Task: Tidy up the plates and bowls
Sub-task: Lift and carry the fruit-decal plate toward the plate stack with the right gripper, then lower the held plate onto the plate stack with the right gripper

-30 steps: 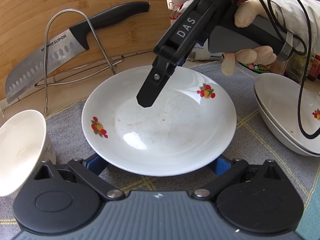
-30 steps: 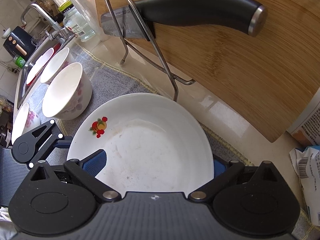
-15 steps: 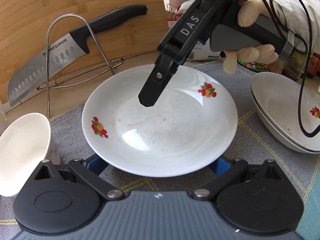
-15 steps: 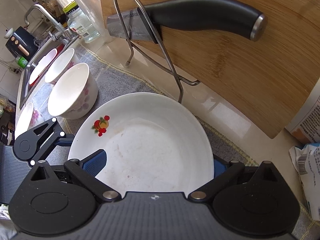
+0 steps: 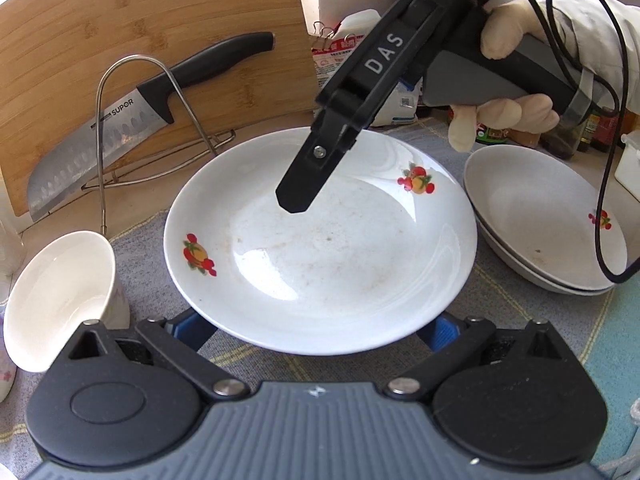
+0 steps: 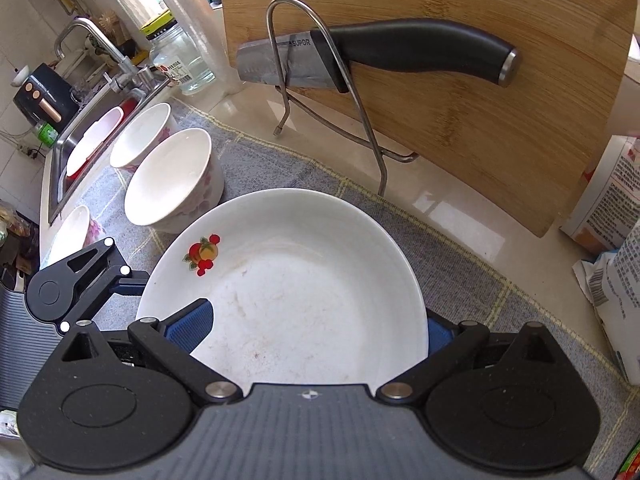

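A white plate with fruit prints (image 5: 320, 248) lies on a grey cloth in the middle of the left wrist view. My left gripper (image 5: 316, 328) is open, and its blue pads (image 5: 192, 330) sit under the plate's near rim on both sides. My right gripper (image 5: 298, 196) reaches in from the upper right, held by a hand (image 5: 504, 112), with one finger above the plate's middle. In the right wrist view the right gripper (image 6: 314, 328) is open: one pad (image 6: 192, 326) lies over the plate (image 6: 312, 280) and the other is behind its rim. A stack of matching plates (image 5: 548, 216) sits to the right.
Several white bowls (image 6: 172, 176) stand on the cloth beside a sink (image 6: 60, 152), and one bowl (image 5: 60, 300) is near my left gripper. A knife (image 5: 120, 128) rests in a wire stand (image 5: 104, 140) against a wooden board (image 5: 140, 20). Packets (image 6: 616, 280) and a cable (image 5: 608, 200) are at the right.
The stand, bowls and plate stack have shifted in both views, while the plate keeps its place against both grippers. Both stay open.
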The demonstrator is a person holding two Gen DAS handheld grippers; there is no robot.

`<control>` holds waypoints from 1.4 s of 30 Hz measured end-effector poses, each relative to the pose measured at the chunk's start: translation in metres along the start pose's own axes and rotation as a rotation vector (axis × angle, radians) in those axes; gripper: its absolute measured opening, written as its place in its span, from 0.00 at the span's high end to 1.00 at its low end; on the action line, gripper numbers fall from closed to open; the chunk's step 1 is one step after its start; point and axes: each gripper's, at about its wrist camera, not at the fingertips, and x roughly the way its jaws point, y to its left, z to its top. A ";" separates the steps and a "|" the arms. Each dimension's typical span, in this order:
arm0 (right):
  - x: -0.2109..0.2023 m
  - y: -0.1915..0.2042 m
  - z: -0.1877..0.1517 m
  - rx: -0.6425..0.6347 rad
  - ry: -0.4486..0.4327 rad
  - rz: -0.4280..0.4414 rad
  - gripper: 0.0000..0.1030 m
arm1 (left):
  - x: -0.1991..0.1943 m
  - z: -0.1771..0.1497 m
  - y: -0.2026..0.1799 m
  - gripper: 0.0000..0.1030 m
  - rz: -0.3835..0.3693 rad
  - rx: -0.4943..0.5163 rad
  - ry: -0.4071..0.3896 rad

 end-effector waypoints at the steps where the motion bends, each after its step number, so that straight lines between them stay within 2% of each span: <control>1: -0.002 0.003 -0.002 0.002 -0.005 -0.004 0.00 | -0.003 0.000 -0.001 0.02 -0.001 0.004 0.000; 21: -0.047 0.030 -0.062 0.076 -0.074 -0.038 0.00 | -0.045 -0.002 -0.040 0.02 -0.051 0.109 0.001; 42: -0.087 0.011 -0.132 0.255 -0.147 -0.133 0.00 | -0.040 0.011 -0.082 0.01 -0.190 0.272 -0.002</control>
